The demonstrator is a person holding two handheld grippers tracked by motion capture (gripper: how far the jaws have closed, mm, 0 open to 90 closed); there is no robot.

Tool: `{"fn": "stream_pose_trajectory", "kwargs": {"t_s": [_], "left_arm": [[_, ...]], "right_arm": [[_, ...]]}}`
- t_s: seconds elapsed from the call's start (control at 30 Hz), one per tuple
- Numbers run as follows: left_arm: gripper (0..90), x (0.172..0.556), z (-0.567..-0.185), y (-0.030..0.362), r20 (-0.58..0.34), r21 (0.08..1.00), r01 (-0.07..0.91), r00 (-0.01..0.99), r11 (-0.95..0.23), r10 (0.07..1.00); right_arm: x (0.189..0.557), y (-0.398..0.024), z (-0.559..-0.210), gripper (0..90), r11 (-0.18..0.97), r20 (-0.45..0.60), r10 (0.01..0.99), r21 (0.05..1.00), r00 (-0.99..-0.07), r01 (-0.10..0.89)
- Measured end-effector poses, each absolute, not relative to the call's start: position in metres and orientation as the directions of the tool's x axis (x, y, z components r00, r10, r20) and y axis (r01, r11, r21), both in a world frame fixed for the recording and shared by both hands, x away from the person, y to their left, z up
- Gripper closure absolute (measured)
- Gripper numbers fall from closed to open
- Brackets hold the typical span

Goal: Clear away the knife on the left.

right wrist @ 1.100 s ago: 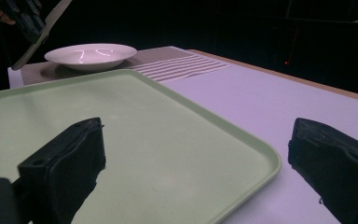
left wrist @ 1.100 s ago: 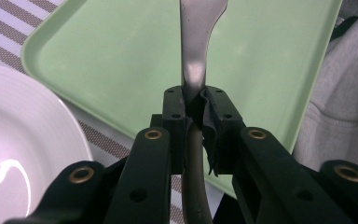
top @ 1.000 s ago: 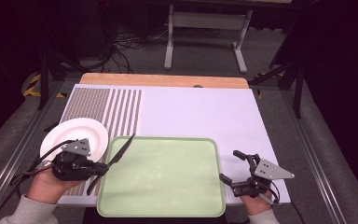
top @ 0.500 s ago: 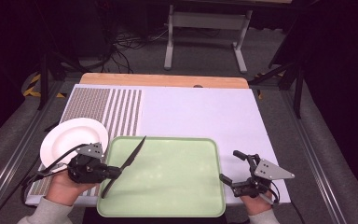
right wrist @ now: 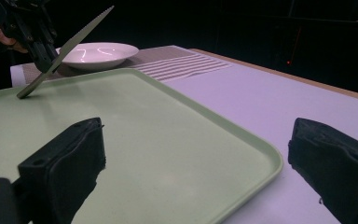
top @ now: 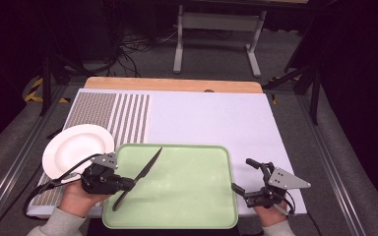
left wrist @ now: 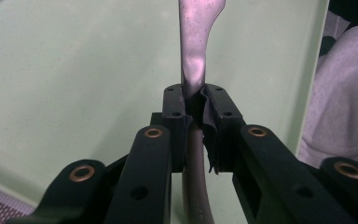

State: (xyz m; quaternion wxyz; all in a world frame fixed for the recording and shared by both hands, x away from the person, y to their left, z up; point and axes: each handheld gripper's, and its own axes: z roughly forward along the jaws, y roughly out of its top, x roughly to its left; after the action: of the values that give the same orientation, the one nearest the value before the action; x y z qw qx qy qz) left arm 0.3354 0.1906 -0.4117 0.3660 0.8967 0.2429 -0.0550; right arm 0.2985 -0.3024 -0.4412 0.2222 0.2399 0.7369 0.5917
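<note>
Left gripper (top: pixel 128 183) clamped on a dark metal table knife (top: pixel 139 177) over the pale green rectangular plastic tray (top: pixel 192 196).

The knife sits pinched near its middle between the 2 black jaws, seen close in the left gripper view (left wrist: pixel 193 70); in the right gripper view it tilts, handle end low and touching or just above the tray's surface, serrated blade tip raised (right wrist: pixel 65 49). A round white ceramic plate (top: pixel 76 147) lies just beside the tray's left far corner, on a brown-and-white striped mat (top: pixel 123 115). The right gripper (top: pixel 243 177) rests off the tray's right edge on the white table cover (top: pixel 216 118), its 2 jaws spread wide, holding nothing.
</note>
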Motion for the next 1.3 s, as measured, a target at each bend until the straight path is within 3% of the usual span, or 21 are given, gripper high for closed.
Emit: {"fn": "stream_pose_trajectory", "kwargs": {"t_s": [0.27,0.7,1.3], "left_arm": [[80.2,0.336,-0.416,0.187,-0.293,0.605,0.511,0.856,-0.611,0.426],[79.9,0.337,-0.431,0.175,-0.270,0.488,0.598,0.796,-0.636,0.542],[82.7,0.337,-0.434,0.173,-0.309,0.445,0.616,0.787,-0.650,0.534]], "right_arm": [[0.299,-0.303,-0.442,4.1,0.182,-0.037,0.613,0.979,-0.789,0.096],[0.300,-0.303,-0.442,4.2,0.180,-0.034,0.614,0.979,-0.788,0.098],[0.300,-0.304,-0.442,4.2,0.182,-0.033,0.611,0.978,-0.791,0.099]]}}
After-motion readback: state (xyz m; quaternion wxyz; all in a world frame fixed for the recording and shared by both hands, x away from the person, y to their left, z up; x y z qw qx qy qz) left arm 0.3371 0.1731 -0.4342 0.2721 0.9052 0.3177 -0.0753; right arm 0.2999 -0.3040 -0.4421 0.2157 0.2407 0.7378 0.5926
